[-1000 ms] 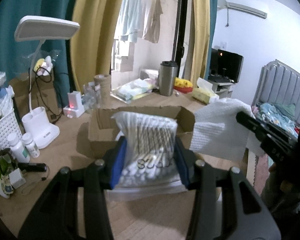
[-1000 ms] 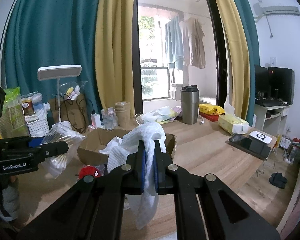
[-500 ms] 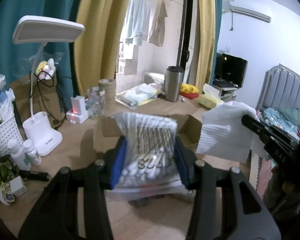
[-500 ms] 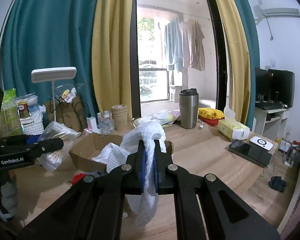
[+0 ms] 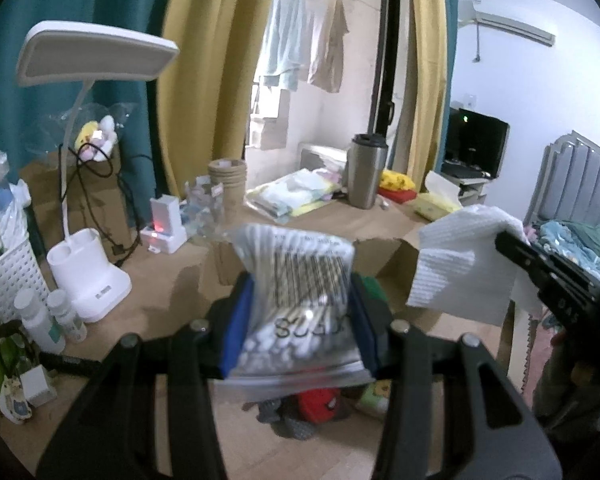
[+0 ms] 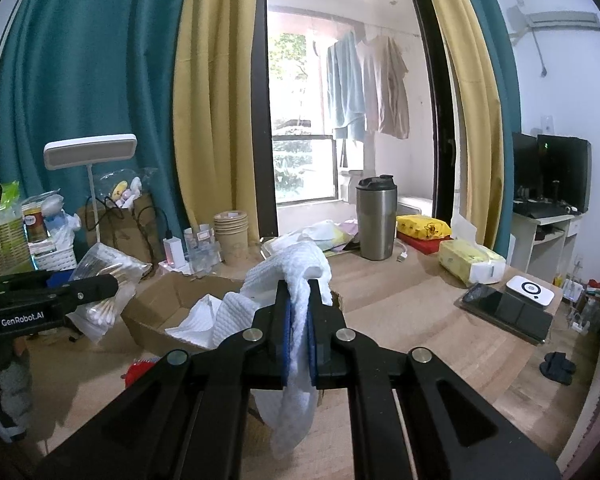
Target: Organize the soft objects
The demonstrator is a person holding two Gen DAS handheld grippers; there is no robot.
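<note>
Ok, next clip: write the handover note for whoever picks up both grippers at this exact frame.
Left gripper: shut on the bag of cotton swabs, held in the air near the cardboard box.
Right gripper: shut on the white cloth, which hangs down from its grip.
Box: open on the wooden table, with white cloth or paper already inside.
Done: both items picked up.
Left: place both; small soft items, including a red one, lie on the table below the left gripper.

Background: white desk lamp (image 5: 88,80) at bench (image 6: 412,292) left; steel tumbler (image 6: 376,218) centre rear; stacked paper cups (image 6: 231,236) beside it; tissue box (image 6: 472,266), phone (image 6: 504,312) right.
</note>
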